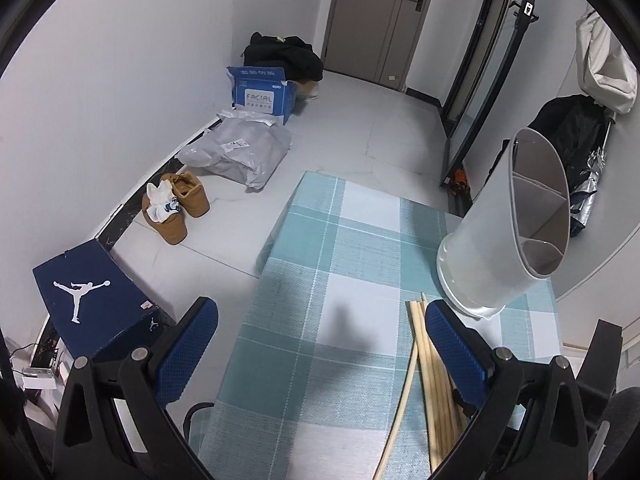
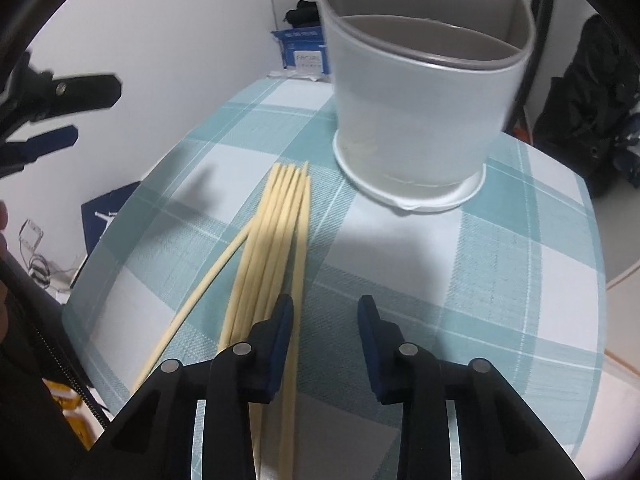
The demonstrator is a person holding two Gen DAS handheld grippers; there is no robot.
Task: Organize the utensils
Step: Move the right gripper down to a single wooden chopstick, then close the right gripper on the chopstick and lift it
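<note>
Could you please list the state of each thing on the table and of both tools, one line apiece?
Utensil holder: upright on the checked tablecloth, its visible compartments empty.
Chopsticks: lying flat in a loose bundle beside the holder, one splayed off to the side.
Left tool: open, nothing between its fingers.
Right tool: open over the chopsticks' near ends, one stick in the gap, not visibly pinched.

chopsticks: pale matt wood | utensil holder: smooth matt white plastic | tablecloth: woven-textured teal check | gripper pads: blue, dimpled
</note>
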